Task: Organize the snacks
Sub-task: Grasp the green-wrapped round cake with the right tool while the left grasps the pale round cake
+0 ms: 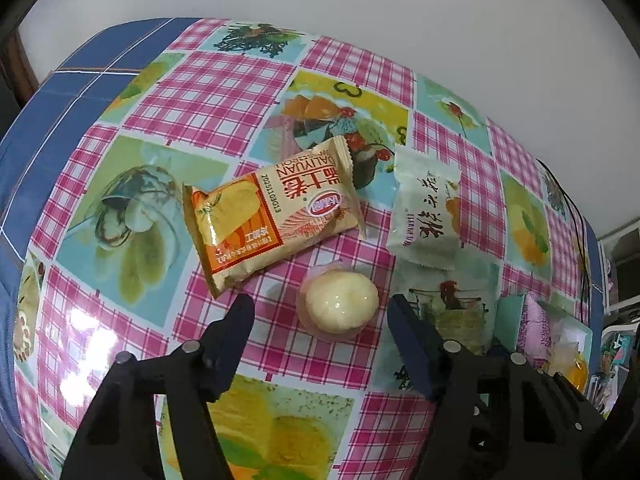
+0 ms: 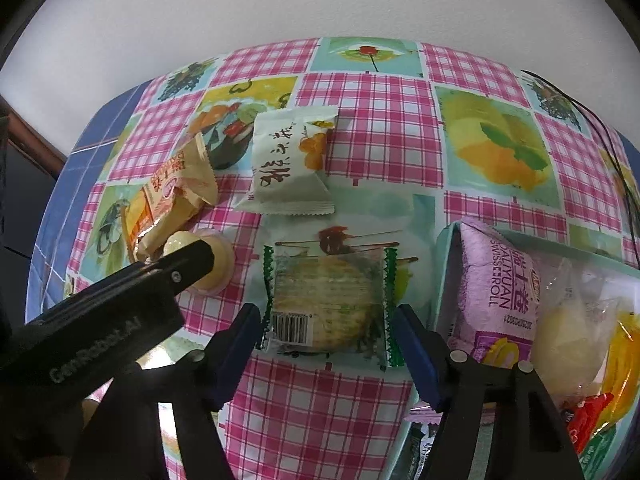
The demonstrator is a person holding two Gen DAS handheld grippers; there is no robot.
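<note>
Snacks (image 1: 276, 216): crinkly packets, round glossy cup (image 1: 340, 304)

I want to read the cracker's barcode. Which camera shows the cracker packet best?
The right wrist view: the cracker packet lies whole between the open jaws, barcode facing the camera. The left wrist view shows only a part of it behind a finger.

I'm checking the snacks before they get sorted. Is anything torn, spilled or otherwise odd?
Nothing looks torn or spilled. The orange Swiss roll pack lies askew, and the cracker pack, white pastry pack and jelly cup sit loose outside the box.
</note>
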